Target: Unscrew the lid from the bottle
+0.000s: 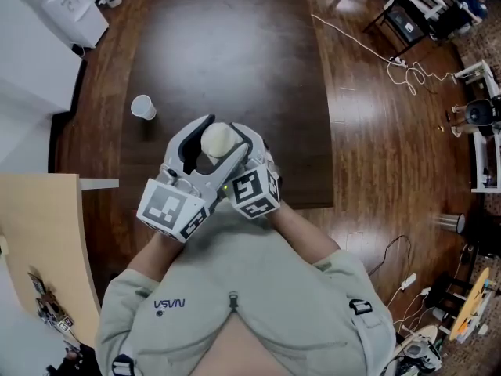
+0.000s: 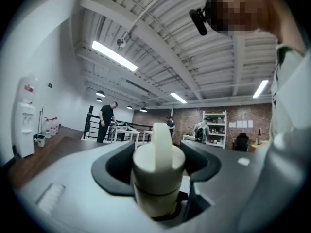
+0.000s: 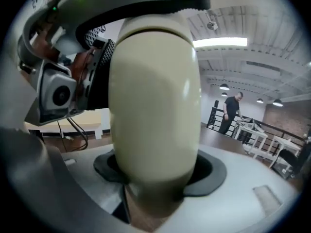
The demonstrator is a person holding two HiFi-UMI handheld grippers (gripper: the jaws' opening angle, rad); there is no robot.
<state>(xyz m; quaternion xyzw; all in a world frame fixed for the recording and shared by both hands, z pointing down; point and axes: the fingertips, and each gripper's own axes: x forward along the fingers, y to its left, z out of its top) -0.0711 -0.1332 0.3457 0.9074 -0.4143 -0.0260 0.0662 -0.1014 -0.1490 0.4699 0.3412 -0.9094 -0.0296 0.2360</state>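
Note:
A cream bottle (image 1: 218, 139) is held up in front of the person's chest, over the near edge of the dark table (image 1: 227, 45). My right gripper (image 1: 241, 149) is shut on the bottle's body (image 3: 155, 106), which fills the right gripper view between the black pads (image 3: 206, 171). My left gripper (image 1: 202, 138) grips the top of the bottle. In the left gripper view the cream lid (image 2: 158, 164), with an upright tab on top, sits pressed between the two black pads (image 2: 114, 166). The bottle's base is hidden.
A small white cup (image 1: 143, 106) lies on the table to the left. A water dispenser (image 1: 66, 6) stands at the far left, a light wooden desk (image 1: 39, 233) at the near left, and cables (image 1: 399, 65) trail on the floor to the right. People (image 2: 107, 120) stand far off.

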